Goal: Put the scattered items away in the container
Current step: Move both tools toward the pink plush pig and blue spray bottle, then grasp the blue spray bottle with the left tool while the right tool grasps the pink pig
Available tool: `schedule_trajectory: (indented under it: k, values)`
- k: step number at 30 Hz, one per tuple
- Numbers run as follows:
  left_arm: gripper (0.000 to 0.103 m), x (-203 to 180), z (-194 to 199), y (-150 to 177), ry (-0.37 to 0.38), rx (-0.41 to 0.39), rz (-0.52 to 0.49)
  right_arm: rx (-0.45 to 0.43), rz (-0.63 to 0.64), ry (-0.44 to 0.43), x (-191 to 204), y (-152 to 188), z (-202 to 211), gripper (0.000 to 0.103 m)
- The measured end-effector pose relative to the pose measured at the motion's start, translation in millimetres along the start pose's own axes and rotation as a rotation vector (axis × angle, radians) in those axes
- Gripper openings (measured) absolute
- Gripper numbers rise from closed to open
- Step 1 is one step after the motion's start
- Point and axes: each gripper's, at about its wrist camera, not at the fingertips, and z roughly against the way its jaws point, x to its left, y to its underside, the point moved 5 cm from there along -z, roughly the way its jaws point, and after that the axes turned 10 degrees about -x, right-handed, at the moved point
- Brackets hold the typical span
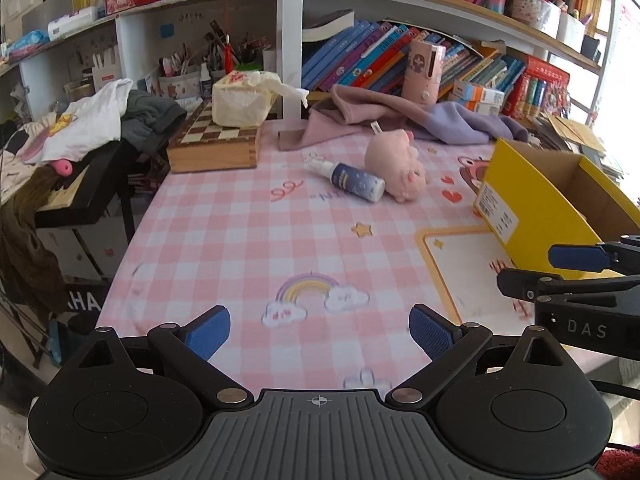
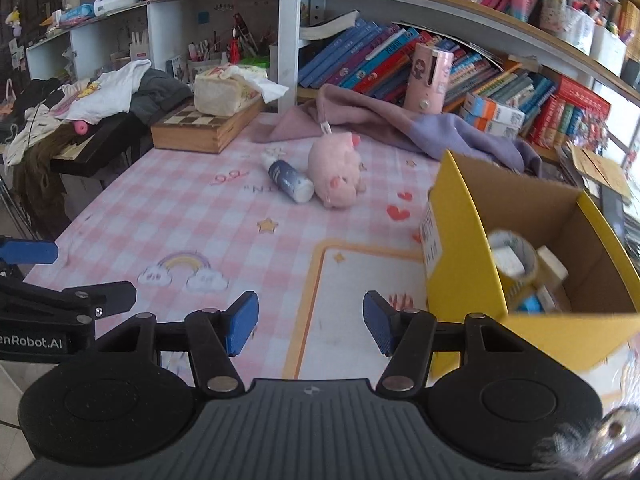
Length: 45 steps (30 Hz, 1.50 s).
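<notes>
Nearest you, left gripper [image 1: 319, 334] spread wide, nothing between pads, hovering over pink checked tablecloth [image 1: 224, 240]. Right gripper [image 2: 310, 326] partly spread, empty, beside yellow cardboard box [image 2: 460, 248]. Box open-topped, tape roll [image 2: 516, 256] and small packets inside, blurred. Mid-table, well apart from box: dark blue spray bottle [image 2: 290, 180] lying on side, touching pink plush pig [image 2: 336, 174]. Bare cloth between grippers and pair. Beyond: purple garment [image 2: 400, 120], wooden chess box [image 2: 200, 128], bookshelf [image 2: 440, 60].
</notes>
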Motion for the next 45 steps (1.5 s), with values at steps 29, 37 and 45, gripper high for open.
schedule_trajectory:
  k: [29,37,45]
  values:
    - [0.098,-4,-207,-85,-0.034,0.062,0.057,0.113,-0.047,-0.047,-51,-115,-229,0.067]
    - [0.096,-13,-234,-95,-0.01,0.054,0.053,0.234,-0.044,-0.095,-54,-109,-282,0.07]
    - [0.087,-25,-258,-95,-0.008,0.079,0.065,0.253,-0.136,-0.051,-74,-106,-291,0.058]
